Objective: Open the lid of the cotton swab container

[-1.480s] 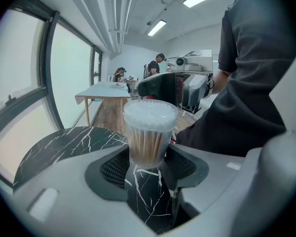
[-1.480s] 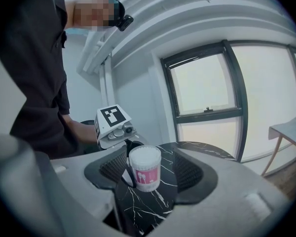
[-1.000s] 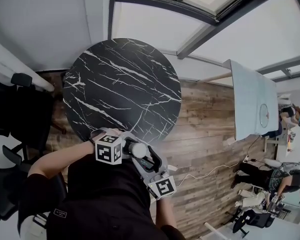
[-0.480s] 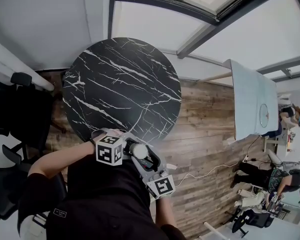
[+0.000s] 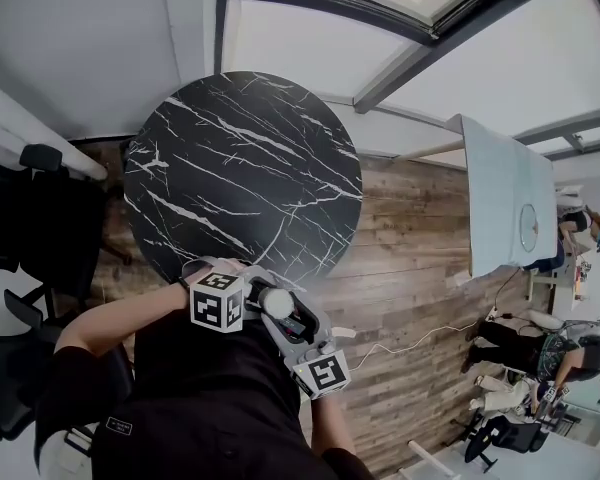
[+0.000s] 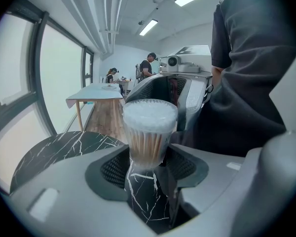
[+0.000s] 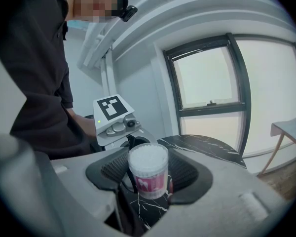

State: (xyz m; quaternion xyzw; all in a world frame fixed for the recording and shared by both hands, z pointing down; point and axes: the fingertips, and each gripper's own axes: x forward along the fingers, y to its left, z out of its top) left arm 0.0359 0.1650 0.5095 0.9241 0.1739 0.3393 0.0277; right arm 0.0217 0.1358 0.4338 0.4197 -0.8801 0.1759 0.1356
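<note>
Container: cotton swab container (image 6: 149, 132) upright between both pairs of jaws, tabletop (image 6: 59, 149) showing beneath them
Left hand-held gripper (image 6: 149, 171): clamped on its lower body
Right hand-held gripper (image 7: 149, 177): jaws just been closing from the opposite side, container between them, pads just beside it, not squeezing yet

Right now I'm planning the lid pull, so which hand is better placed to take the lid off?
Right, likely. The left gripper clamps the container by its body, so it serves as anchor. The right gripper has its jaws around the lid end; they have just been closing, not clearly gripping yet.
</note>
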